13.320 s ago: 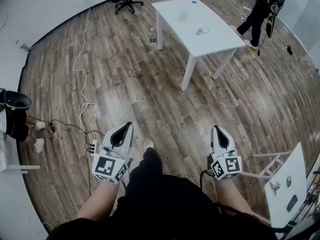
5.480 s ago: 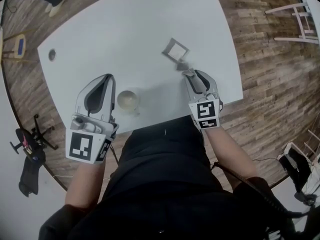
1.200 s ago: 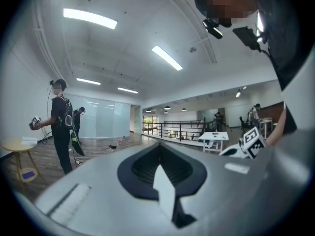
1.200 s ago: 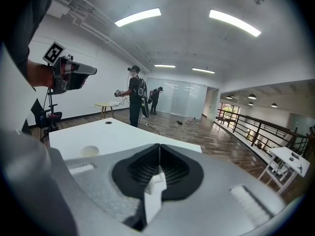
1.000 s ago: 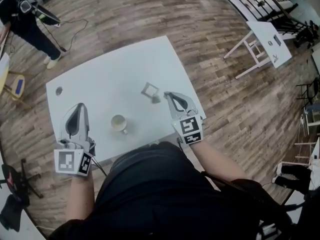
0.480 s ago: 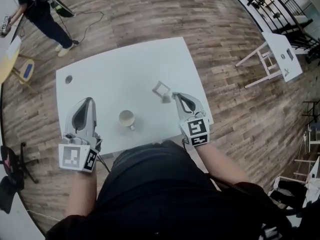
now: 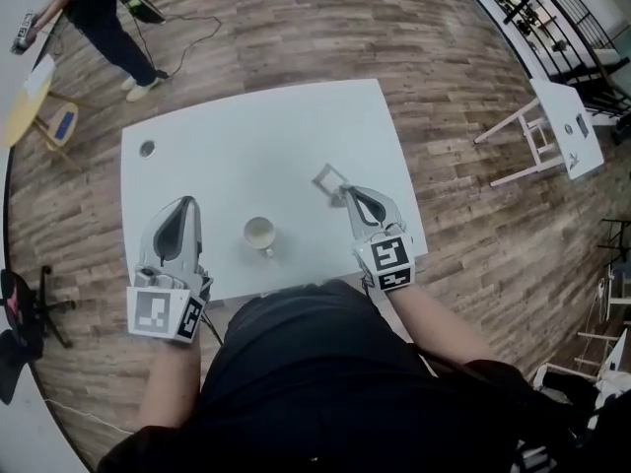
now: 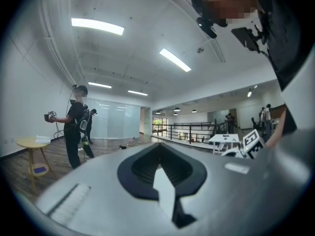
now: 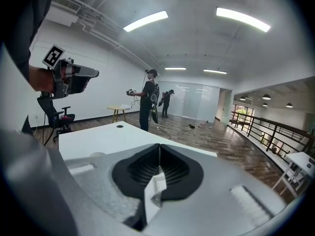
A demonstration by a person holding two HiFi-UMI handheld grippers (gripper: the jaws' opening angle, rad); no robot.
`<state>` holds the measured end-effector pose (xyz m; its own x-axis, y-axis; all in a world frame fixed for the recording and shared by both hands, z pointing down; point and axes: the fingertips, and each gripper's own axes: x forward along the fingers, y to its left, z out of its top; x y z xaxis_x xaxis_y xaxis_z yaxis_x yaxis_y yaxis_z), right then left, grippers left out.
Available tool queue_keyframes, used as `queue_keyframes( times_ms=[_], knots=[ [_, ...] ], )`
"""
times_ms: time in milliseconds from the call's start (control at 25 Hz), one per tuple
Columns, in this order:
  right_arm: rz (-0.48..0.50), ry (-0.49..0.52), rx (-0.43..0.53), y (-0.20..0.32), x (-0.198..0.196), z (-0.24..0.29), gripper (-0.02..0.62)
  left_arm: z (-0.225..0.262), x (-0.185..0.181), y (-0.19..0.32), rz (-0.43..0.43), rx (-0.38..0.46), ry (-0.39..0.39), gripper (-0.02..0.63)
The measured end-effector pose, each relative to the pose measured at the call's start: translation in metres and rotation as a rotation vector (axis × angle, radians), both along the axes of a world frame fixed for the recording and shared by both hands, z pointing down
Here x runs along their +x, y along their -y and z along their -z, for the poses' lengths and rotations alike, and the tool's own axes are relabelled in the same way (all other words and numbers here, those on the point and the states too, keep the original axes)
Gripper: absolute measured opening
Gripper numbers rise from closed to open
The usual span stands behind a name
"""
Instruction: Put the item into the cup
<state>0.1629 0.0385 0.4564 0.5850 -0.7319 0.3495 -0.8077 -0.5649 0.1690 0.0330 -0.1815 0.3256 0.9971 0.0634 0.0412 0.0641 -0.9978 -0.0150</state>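
The left gripper (image 7: 181, 205) hangs over the near left edge of the white table (image 7: 246, 146). In the left gripper view its jaws (image 8: 158, 154) are pressed together with nothing between them. It sits well to the left of the cup (image 7: 259, 234).

The right gripper (image 7: 347, 196) is over the right part of the table and tilts a little downward. In the right gripper view its jaws (image 9: 159, 163) are closed on the item (image 9: 157, 185), a small pale piece pinched low between the pads. From the head view the item is too small to make out at the tips. Just beyond the tips, a square frame (image 7: 328, 177) lies flat on the table.

The cup stands upright near the table's near edge, between the two grippers, and is open at the top. Neither gripper touches it.

A small round hole (image 7: 147, 148) marks the far left of the tabletop. A person (image 7: 99, 8) stands on the wooden floor at far left, beside a round side table (image 7: 39, 101).
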Motion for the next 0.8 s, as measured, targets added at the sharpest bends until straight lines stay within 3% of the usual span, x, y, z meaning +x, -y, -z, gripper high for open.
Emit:
queue_keyframes(
  times_ms=[800],
  knots=[
    [0.161,0.018,-0.001,0.049,-0.02,-0.003,0.003,-0.002,-0.049,0.024,0.15,0.013,0.018,-0.002]
  ],
)
